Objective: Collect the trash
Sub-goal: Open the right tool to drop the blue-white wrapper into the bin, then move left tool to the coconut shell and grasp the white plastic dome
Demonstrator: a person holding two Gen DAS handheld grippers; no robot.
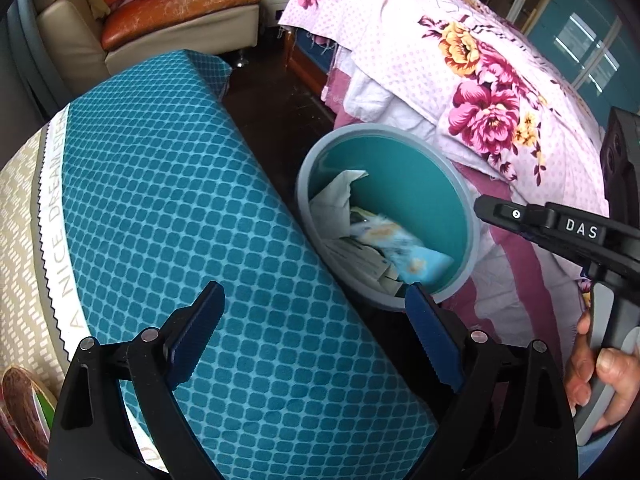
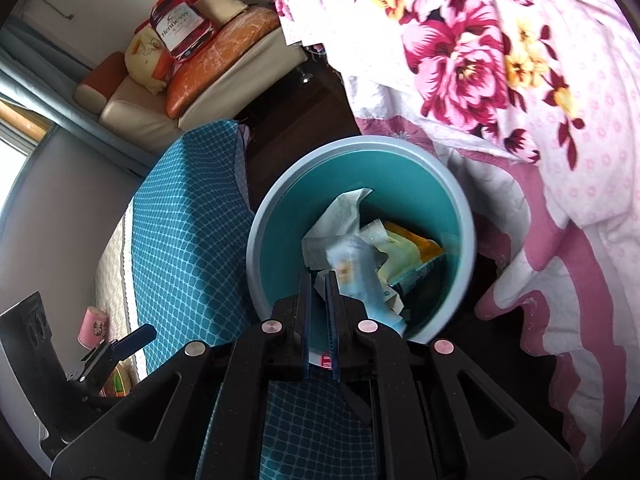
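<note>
A round bin with a grey rim and teal inside stands on the dark floor between the mattress and the bed; it also shows in the right wrist view. It holds crumpled white paper, a light blue wrapper and a yellow packet. My left gripper is open and empty, above the mattress edge beside the bin. My right gripper hangs over the bin's near rim, its jaws nearly together with a narrow gap and nothing between them. It shows from the side in the left wrist view.
A teal quilted mattress lies left of the bin. A bed with a floral pink cover is on the right. A beige sofa with orange cushions stands at the back. A pink cup sits at lower left.
</note>
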